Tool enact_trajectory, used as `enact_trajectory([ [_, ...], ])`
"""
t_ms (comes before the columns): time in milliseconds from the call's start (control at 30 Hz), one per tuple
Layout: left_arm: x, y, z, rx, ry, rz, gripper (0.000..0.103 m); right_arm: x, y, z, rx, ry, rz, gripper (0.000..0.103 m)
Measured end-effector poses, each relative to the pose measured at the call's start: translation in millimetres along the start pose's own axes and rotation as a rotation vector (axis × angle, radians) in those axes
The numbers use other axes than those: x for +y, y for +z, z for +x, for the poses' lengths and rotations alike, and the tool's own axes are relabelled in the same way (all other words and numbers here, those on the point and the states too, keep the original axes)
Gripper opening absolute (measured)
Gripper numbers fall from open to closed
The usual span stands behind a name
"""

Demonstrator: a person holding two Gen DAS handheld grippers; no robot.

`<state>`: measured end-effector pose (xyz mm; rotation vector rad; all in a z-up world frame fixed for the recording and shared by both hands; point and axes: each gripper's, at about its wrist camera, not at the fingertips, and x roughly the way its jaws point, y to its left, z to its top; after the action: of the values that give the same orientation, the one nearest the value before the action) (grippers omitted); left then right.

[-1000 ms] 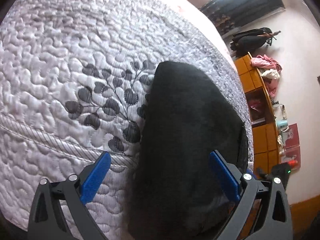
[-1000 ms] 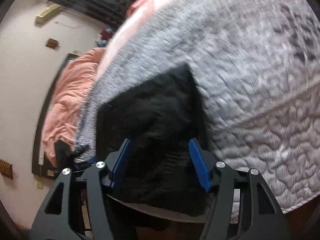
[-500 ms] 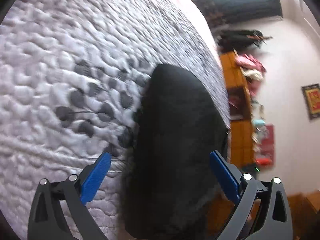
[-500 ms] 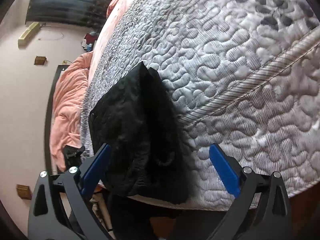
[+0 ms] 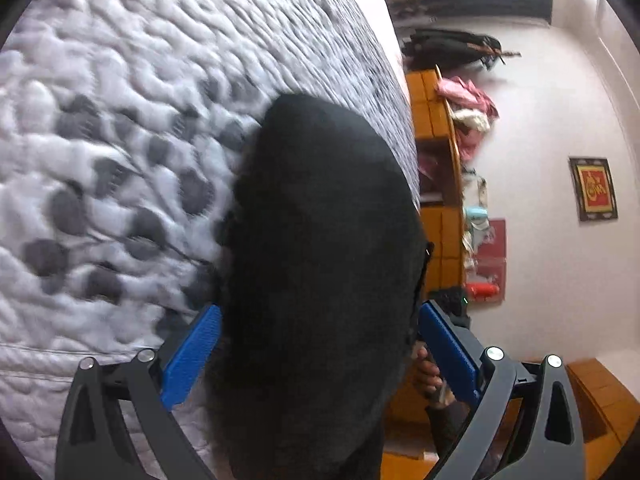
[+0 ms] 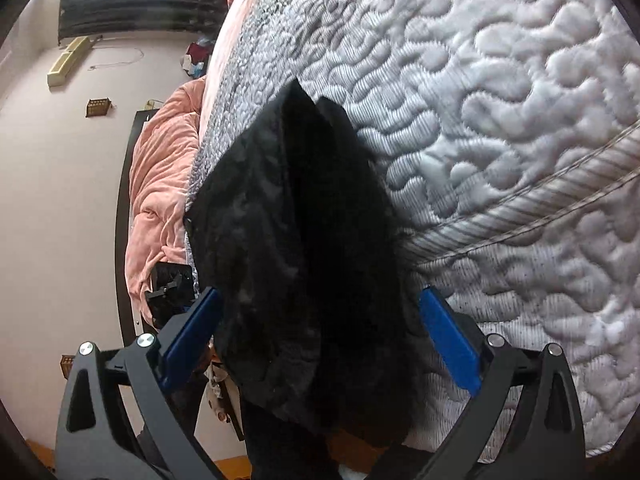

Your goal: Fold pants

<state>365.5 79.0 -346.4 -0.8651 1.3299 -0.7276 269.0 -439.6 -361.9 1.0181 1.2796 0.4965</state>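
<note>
The black pants (image 5: 320,264) lie as a compact folded bundle on the quilted mattress (image 5: 120,140), at its near edge, with the lower end of the bundle hanging a little over that edge toward the floor. In the right wrist view the same pants (image 6: 304,240) show stacked layers, so the folding looks well advanced, perhaps done.

The left gripper (image 5: 320,356) has its blue fingers spread wide, one on either side of the pants, holding nothing. The right gripper (image 6: 320,344) is likewise spread, its fingers flanking the pants without clamping them; whether any pad brushes the cloth cannot be told.

The relation that matters: the bundle's long axis runs straight away from both grippers, from the mattress edge inward, and each gripper sits at the near, overhanging end with the pants directly ahead between its fingers. Neither hand looks clearly nearer. Any further fold would likely carry this near end forward along that axis; the overhanging part could slip off the mattress if left loose.
</note>
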Motion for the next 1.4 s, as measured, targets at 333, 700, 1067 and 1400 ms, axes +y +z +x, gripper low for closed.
enact_trajectory([
  [333, 0, -9, 50, 0.08, 0.0, 0.01, 0.099, 1, 3, 33, 0.032, 0.043, 0.008, 0.1],
  [700, -2, -6, 49, 0.05, 0.072, -0.025, 0.073, 19, 1, 42, 0.045, 0.043, -0.041, 0.085],
  [1067, -63, -6, 32, -0.024, 0.17, 0.081, 0.041, 97, 1, 28, 0.001, 0.026, -0.222, 0.041],
  [1400, -77, 65, -52, -0.181, 0.215, 0.098, 0.041, 212, 92, 99, 0.071, 0.04, -0.385, 0.04],
])
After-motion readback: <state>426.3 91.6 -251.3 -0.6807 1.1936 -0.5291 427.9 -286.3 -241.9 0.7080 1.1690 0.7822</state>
